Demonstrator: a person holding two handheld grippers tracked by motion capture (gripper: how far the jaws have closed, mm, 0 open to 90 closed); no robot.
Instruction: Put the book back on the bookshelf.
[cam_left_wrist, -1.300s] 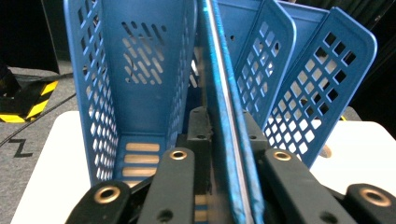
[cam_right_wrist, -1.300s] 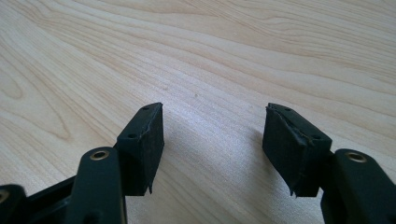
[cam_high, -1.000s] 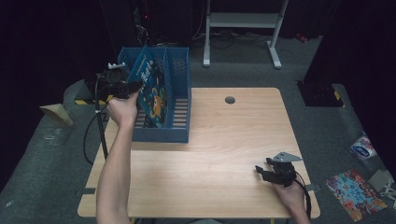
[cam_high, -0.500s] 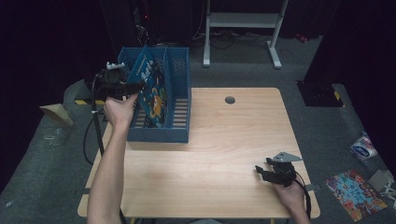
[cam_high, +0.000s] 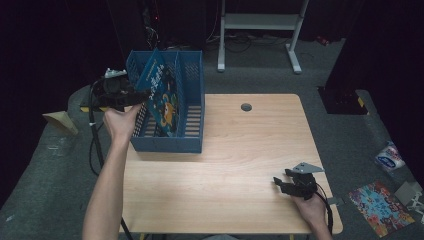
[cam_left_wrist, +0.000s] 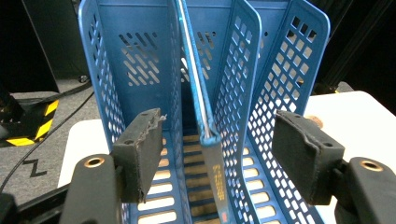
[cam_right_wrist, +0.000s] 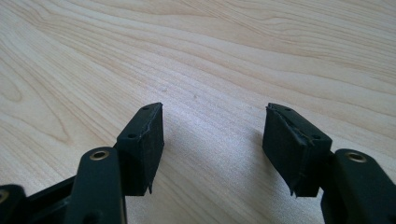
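Nearest us, the right gripper (cam_high: 294, 186) sits low over the bare worktop (cam_high: 240, 165) at the near right, jaws spread, holding nothing, likely parked out of play. Further off at the left, the left gripper (cam_left_wrist: 212, 154), spread wide, faces the blue file rack (cam_high: 192, 90), where a thin book (cam_high: 162, 97) leans tilted inside a slot, unheld.

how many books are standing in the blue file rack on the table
1: a thin blue picture book with cartoon cover leans in the perforated blue plastic rack, in a left-side slot, ahead of the left gripper. Others may be hidden behind dividers.
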